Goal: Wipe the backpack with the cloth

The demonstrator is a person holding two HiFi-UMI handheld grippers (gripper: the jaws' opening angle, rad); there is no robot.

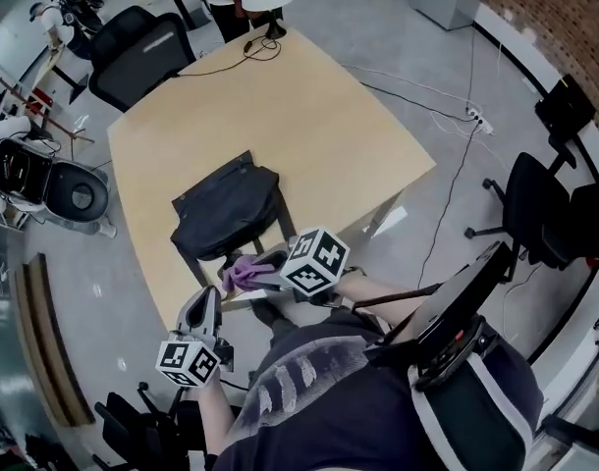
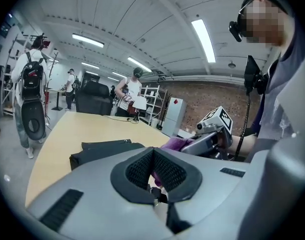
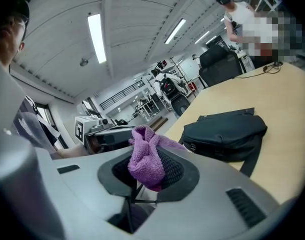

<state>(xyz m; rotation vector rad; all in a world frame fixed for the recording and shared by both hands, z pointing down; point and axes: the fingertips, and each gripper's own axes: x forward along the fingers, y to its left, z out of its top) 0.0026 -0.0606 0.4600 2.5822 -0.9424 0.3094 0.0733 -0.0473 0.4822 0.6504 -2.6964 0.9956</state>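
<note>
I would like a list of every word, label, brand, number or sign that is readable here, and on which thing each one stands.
No text can be read in any view.
On the left gripper and the right gripper: only black-and-white square markers, no letters.
The red diamond sign on the grey cabinet: too small to read.
On the backpack and the cloth: no label shows.
</note>
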